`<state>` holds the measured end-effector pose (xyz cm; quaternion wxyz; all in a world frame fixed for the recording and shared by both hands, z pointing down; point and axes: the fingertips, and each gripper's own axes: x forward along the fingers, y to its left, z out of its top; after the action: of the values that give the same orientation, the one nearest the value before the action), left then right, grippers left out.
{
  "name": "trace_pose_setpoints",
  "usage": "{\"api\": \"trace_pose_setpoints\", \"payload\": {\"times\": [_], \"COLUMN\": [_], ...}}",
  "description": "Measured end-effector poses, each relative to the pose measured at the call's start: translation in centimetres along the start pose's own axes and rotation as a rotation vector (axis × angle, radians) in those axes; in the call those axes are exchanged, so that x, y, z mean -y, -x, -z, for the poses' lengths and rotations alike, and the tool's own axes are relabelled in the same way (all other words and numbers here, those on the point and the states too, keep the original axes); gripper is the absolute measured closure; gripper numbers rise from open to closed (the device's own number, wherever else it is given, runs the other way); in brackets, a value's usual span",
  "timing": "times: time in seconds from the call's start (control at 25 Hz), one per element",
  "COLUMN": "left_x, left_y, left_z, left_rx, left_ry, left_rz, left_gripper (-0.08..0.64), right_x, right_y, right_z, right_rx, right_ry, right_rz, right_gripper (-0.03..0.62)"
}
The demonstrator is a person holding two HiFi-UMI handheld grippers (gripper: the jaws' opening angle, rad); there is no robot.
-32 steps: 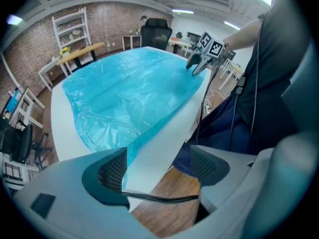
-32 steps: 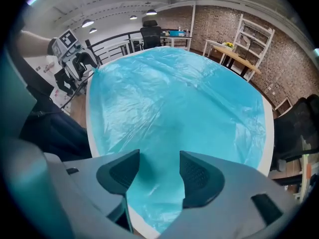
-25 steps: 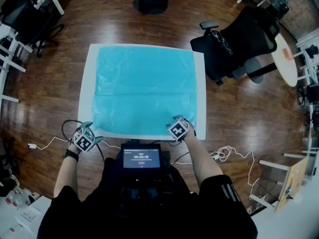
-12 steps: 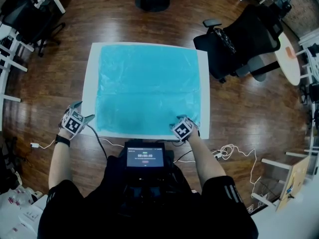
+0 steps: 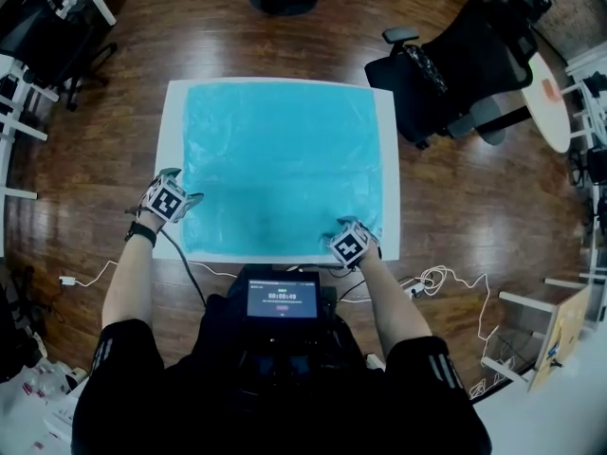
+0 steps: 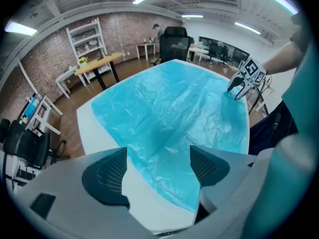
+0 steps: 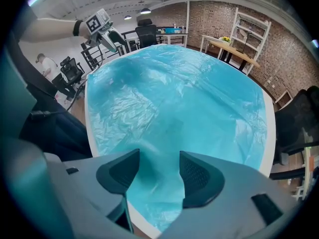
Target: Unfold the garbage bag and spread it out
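Turquoise plastic film, the garbage bag (image 5: 280,164) lies opened almost flat on the white worktop (image 5: 171,131), covering most of it and leaving bare margins at left and right. It looks nearly square, so I cannot name a long axis with confidence; one crease crosses it from left to right, nearer the person. The left claw (image 6: 158,168) hangs over the bag's left edge near the close corner, jaws wide apart and grasping nothing, with film and bare worktop showing between them. The right claw (image 7: 158,176) sits at the near right corner, jaws parted above the film, not pinching it. The left hand seems better placed to smooth the wrinkled left side outward.
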<state>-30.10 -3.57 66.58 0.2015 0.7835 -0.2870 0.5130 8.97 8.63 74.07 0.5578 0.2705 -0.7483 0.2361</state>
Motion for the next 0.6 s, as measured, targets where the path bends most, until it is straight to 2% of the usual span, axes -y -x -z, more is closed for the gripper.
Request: {"api": "trace_pose_setpoints", "payload": {"times": [0.16, 0.32, 0.48, 0.6], "left_x": [-1.0, -0.2, -1.1, -1.9], "left_y": [-3.5, -7.2, -7.4, -7.8], "left_z": [-0.4, -0.3, -0.5, -0.8], "left_rx": [-0.054, -0.115, -0.212, -0.217], "left_ry": [-0.067, -0.133, -0.162, -0.155], "left_rz": [-0.045, 0.028, 0.019, 0.037], "left_gripper": [0.156, 0.156, 0.156, 0.151], "right_x": [0.2, -0.1, -0.2, -0.3], "right_y": [0.1, -0.1, -0.1, 0.0], "right_z": [-0.2, 0.2, 0.5, 0.4], "right_rx": [-0.007, -0.023, -0.03, -0.031], "right_ry": [-0.003, -0.014, -0.024, -0.032], "right_rz": [0.006, -0.007, -0.018, -0.02], "right_gripper": [0.302, 0.302, 0.302, 0.302]}}
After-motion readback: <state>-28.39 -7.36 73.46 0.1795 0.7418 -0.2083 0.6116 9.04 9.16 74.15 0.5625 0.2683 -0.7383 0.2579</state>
